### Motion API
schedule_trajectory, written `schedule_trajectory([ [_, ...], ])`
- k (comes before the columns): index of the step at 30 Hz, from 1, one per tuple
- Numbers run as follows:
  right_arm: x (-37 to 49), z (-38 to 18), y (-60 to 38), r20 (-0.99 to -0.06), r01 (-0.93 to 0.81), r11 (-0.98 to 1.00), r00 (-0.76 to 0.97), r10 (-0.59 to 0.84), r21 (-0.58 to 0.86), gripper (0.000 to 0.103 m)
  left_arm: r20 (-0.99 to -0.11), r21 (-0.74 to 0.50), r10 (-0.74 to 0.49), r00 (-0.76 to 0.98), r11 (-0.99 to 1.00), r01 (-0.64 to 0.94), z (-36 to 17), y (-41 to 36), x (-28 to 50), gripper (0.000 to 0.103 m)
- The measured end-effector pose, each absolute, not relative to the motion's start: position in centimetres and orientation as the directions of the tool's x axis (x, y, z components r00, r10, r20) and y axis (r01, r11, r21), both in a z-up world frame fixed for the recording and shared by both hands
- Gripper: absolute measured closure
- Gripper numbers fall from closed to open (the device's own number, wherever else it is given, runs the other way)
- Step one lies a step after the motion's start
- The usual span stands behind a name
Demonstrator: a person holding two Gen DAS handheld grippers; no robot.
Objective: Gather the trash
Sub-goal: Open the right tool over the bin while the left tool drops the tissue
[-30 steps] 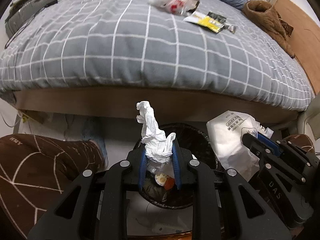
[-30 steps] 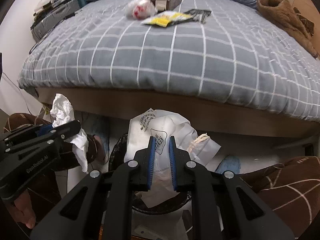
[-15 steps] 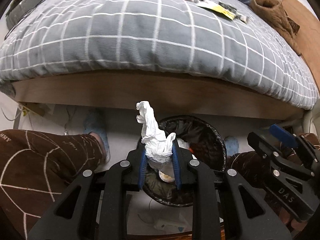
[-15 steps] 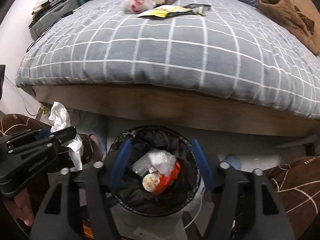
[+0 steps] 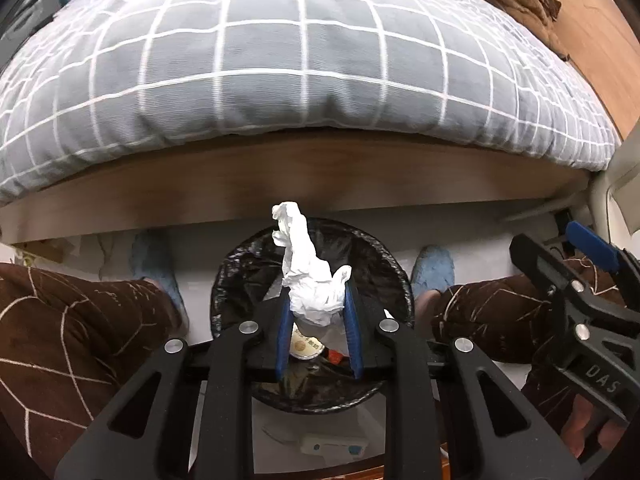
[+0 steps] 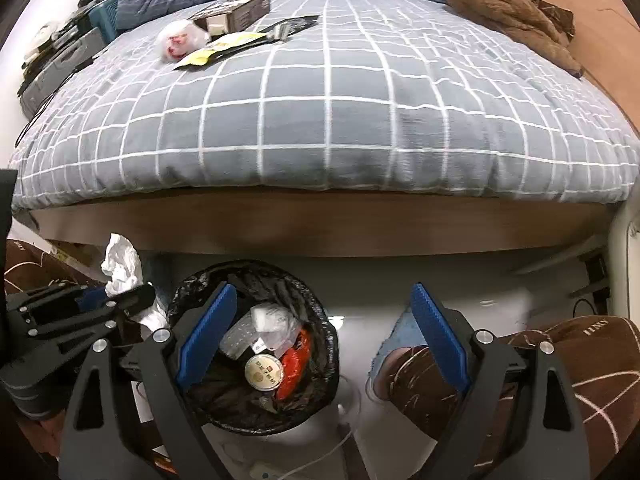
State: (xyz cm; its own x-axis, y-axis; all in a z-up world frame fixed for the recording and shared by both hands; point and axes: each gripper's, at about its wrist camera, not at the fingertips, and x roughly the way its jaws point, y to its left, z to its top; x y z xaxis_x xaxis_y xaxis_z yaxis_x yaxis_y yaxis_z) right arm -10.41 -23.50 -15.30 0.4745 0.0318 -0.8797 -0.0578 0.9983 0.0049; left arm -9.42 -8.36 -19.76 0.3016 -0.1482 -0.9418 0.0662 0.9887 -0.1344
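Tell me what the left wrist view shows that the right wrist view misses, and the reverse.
Only the left wrist view shows the left gripper shut on the white tissue, directly over the bin. Only the right wrist view shows the right gripper wide open and empty, the trash lying in the bin, and the box on the bed. Both show the black-lined bin, the grey checked bed and the yellow wrapper.

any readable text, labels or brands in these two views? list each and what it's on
"DAS": on the body of the right hand-held gripper, left wrist view.
Round lid in the trash bin: printed text, too small to read.
White wrapper in the bin: print, too blurred.
Letters on the brown trouser leg: upside down, not legible.
Box and yellow packet on the bed: print too small.
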Motion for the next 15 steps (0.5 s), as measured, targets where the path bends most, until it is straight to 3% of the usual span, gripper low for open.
schedule_trajectory([
  [2, -10.4, -15.4, -23.7, -0.880, -0.047, 0.999, 0.475, 0.026, 0.005, 0.018, -0.942, -0.129, -0.145, 0.303, 0.989, 0.070, -19.9, -8.7, -9.5, 0.077],
  [6, -10.4, -15.5, -24.0, -0.882, -0.036, 0.999, 0.470, 0.024, 0.008, 0.018, -0.942, -0.107, -0.124, 0.313, 0.992, 0.070, -19.9, -8.4, -9.9, 0.055],
  [9, -10.4, -15.4, -23.6, -0.880, -0.043, 0.999, 0.474, 0.024, 0.004, 0.018, -0.939, -0.080, -0.098, 0.330, 0.994, 0.068, -19.5, -7.9, -10.2, 0.049],
  [15, -10.3, -14.9, -22.7, -0.874, -0.065, 0.998, 0.485, 0.028, -0.004, 0.018, -0.926, -0.069, -0.073, 0.370, 0.997, 0.024, -17.8, -6.5, -10.4, 0.027],
])
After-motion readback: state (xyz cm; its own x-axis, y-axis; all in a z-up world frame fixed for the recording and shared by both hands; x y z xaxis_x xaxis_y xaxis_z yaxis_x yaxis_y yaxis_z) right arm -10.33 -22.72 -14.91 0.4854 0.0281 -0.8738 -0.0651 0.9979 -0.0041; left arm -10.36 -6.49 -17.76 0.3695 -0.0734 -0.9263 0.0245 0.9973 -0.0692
